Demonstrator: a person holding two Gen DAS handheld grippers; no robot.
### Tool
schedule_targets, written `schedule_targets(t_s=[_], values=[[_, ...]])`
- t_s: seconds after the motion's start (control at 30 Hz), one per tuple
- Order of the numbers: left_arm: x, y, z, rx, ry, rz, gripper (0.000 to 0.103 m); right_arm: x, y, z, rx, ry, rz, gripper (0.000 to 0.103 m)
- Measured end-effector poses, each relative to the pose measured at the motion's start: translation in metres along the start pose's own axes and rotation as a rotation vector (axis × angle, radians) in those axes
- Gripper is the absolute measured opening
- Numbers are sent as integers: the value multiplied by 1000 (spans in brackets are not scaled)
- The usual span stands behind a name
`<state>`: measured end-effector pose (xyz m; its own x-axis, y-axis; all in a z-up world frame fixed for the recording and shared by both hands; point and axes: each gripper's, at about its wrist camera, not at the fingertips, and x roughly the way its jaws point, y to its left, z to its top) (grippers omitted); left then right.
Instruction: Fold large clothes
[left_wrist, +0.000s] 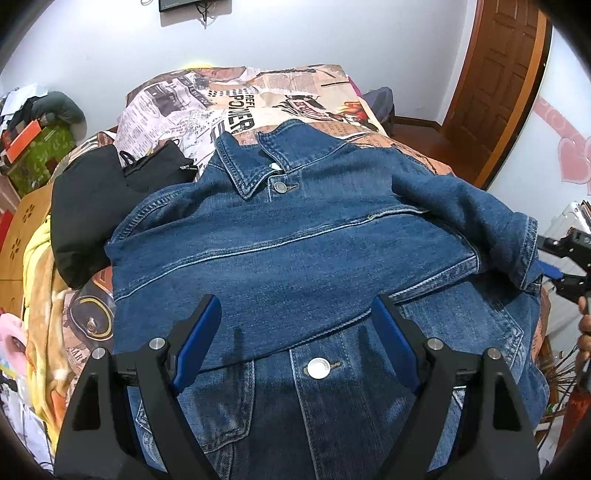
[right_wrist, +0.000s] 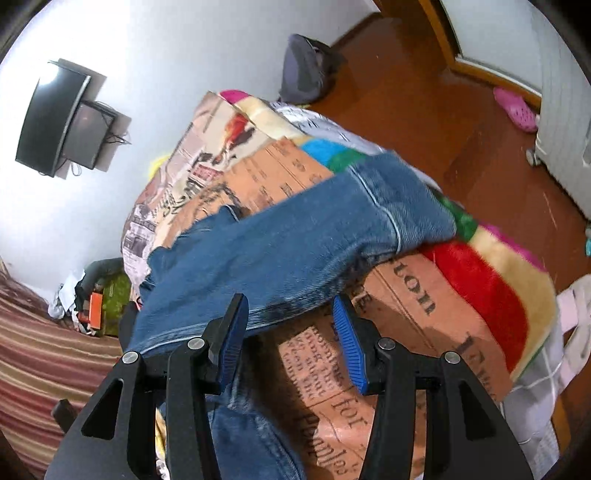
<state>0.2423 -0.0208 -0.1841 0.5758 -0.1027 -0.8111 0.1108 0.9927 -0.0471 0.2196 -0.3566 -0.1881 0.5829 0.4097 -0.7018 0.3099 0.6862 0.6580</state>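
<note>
Stiff blue denim jacket (left_wrist: 295, 236) on newsprint-patterned bed (left_wrist: 236, 107), hem cut off; left tongs (left_wrist: 295, 328) apart, right tongs (right_wrist: 291, 325) apart, empty.

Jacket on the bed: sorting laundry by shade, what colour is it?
Blue denim jacket, light stitching; clearest in the left wrist view.

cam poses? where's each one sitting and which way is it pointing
Left wrist: on the left gripper, tilted down over the denim jacket on the bed; jaws open, right gripper at frame edge.
Right wrist: on the right gripper, rolled, aimed down at the jacket sleeve; jaws apart, empty.
Shared: jacket, bed, wall screen.
</note>
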Motion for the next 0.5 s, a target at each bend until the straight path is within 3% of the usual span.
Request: schedule_targets(t_s=[0.3, 0.43, 0.5], values=[[-1, 5, 0, -10, -6, 3, 83, 20, 5, 12, -62, -22, 0, 43], [-3, 10, 0, -22, -12, 4, 83, 20, 14, 15, -99, -37, -13, 17], [-5, 13, 0, -26, -18, 6, 83, 13, 23, 18, -120, -68, -5, 13]])
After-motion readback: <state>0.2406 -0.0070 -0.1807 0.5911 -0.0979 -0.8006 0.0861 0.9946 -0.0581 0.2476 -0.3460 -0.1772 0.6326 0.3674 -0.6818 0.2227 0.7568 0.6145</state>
